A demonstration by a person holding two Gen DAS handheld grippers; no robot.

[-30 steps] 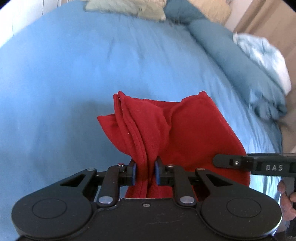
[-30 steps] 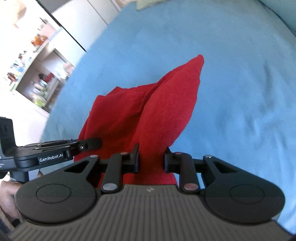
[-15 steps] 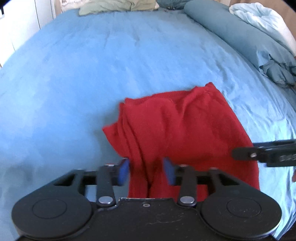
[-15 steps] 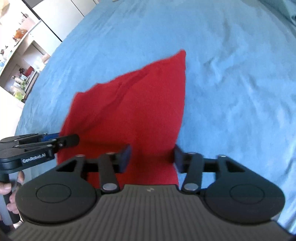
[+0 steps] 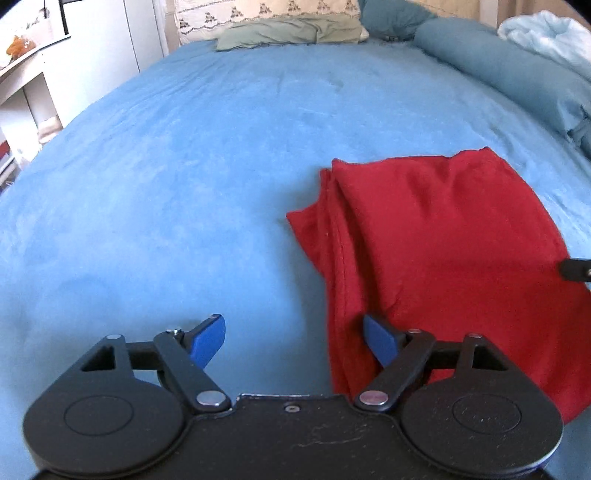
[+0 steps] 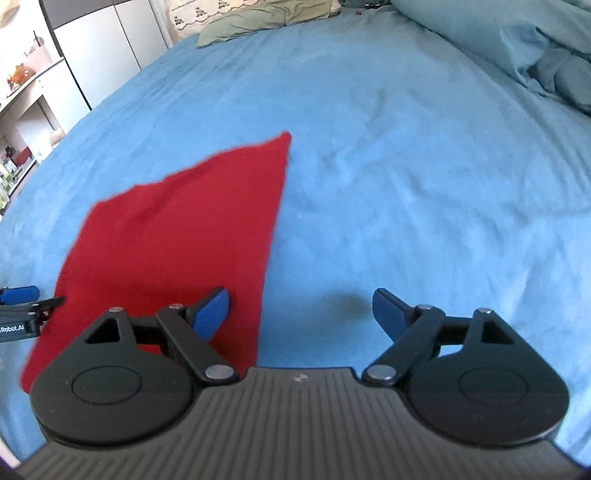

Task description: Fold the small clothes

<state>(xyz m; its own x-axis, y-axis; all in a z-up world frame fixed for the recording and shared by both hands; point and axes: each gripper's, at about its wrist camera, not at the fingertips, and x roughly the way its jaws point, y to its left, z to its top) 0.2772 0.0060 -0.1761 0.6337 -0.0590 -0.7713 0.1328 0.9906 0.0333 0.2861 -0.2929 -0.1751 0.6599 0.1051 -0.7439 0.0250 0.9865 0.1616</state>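
The left gripper is held low over the blue bedsheet, pointing toward the head of the bed, its jaws spread wide and holding nothing. The right gripper is posed the same way, level and low, jaws also wide apart and empty. The red garment lies flat on the sheet, folded over with bunched edges along its left side. Its near left corner sits at the left gripper's right finger, while its right edge runs just past the right gripper's left finger. Beyond the garment the sheet is bare, then a green pillow and a rolled blue duvet.
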